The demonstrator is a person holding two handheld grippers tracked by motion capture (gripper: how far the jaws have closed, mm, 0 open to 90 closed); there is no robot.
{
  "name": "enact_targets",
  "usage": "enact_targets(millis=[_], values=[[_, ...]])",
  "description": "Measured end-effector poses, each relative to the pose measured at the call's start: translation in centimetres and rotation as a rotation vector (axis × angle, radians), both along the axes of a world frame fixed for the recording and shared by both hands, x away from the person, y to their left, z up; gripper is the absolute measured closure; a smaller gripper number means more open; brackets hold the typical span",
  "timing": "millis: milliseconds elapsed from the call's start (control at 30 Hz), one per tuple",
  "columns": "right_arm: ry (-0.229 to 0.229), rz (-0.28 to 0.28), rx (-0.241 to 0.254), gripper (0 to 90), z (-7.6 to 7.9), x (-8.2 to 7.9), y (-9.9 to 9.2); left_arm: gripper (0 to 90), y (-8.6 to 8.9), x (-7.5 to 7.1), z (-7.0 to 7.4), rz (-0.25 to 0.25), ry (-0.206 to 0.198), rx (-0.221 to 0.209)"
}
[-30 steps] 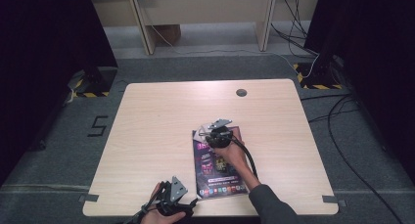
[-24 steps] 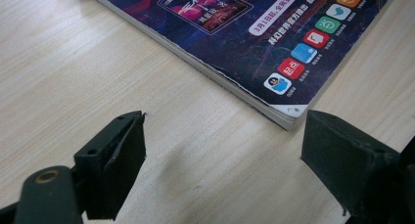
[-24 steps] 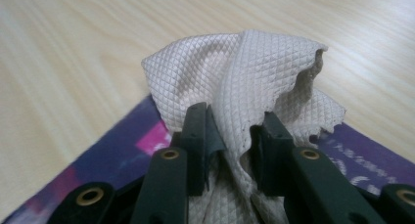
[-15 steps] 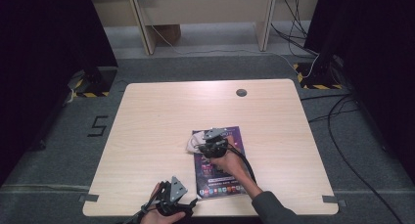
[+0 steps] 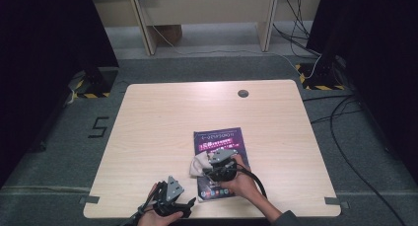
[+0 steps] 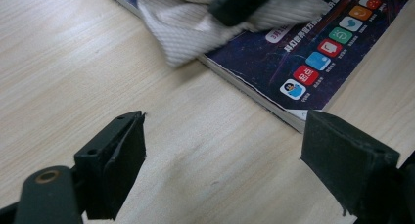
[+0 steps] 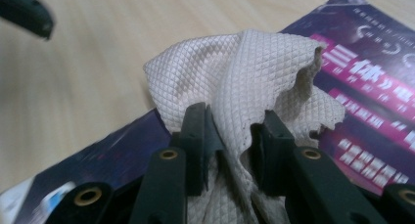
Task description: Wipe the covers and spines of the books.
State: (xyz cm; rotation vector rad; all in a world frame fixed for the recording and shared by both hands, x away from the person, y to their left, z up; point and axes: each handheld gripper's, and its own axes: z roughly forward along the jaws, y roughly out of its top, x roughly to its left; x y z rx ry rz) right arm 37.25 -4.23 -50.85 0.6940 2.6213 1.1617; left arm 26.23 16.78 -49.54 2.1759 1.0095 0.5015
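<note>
Where cables trail, pale wooden table (image 5: 162,117), grey floor (image 5: 207,68)

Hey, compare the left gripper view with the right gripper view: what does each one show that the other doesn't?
Left gripper view alone: the left gripper, open over bare wood, and the row of coloured app icons along the booklet's edge.

Right gripper view alone: the right gripper shut on the cloth, whose diamond weave shows close up, and pink lettering on the cover.

Both: the beige woven cloth, the dark purple booklet under it, the light wooden table.
</note>
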Motion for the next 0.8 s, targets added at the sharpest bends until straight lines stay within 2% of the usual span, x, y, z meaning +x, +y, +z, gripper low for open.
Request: enact_targets(millis=[100,267,300,367,400,600,800], values=[[0.005,0.022,-0.016,70.1,0.1,-1.1,-0.3,16.1,0.1,0.0,0.0,0.002,0.001,0.001],[0.016,0.041,-0.017,69.8,0.2,-2.2,-0.7,16.2,0.2,0.0,0.0,0.008,-0.004,-0.004],[0.002,0.054,-0.016,69.8,0.2,-2.7,-0.9,16.1,0.2,0.0,0.0,0.009,-0.002,-0.002],[0.018,0.058,-0.015,69.8,0.2,-3.3,-1.0,16.1,0.2,0.1,0.0,0.009,-0.003,-0.001],[0.008,0.065,-0.018,69.8,0.2,-3.6,-1.1,16.1,0.2,0.1,0.0,0.01,-0.003,-0.001],[0.021,0.092,-0.016,69.6,0.3,-5.3,-1.8,16.1,0.3,0.1,0.1,0.014,-0.006,-0.001],[0.026,0.116,-0.024,70.1,0.4,-6.4,-2.6,16.2,0.3,0.1,0.1,0.011,-0.007,0.003]])
